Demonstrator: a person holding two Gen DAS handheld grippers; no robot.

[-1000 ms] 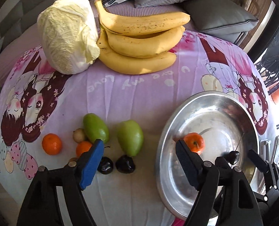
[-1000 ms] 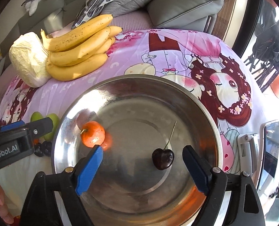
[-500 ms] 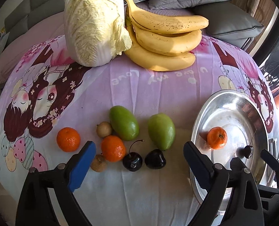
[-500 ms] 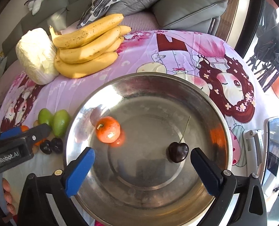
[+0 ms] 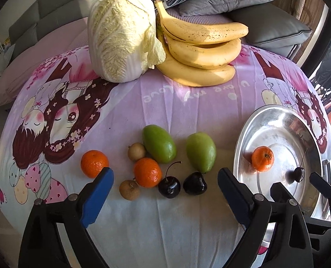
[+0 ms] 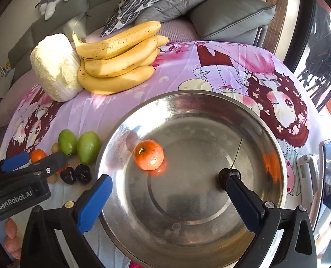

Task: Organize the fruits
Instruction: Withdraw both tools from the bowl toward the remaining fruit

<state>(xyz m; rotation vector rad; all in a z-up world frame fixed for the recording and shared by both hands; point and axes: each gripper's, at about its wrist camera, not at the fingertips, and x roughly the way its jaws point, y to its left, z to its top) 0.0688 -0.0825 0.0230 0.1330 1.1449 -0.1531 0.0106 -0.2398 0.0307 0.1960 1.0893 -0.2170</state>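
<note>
My left gripper (image 5: 165, 186) hangs with jaws wide apart over the loose fruit on the pink cartoon-print cloth (image 5: 120, 102): two dark cherries (image 5: 181, 185), an orange tangerine (image 5: 147, 172) and two green mangoes (image 5: 180, 148). My right gripper (image 6: 167, 189), also spread and empty, hovers above the round steel basin (image 6: 266, 120), which holds a small orange tangerine (image 6: 148, 154) and a stemmed dark cherry (image 6: 224, 174).
</note>
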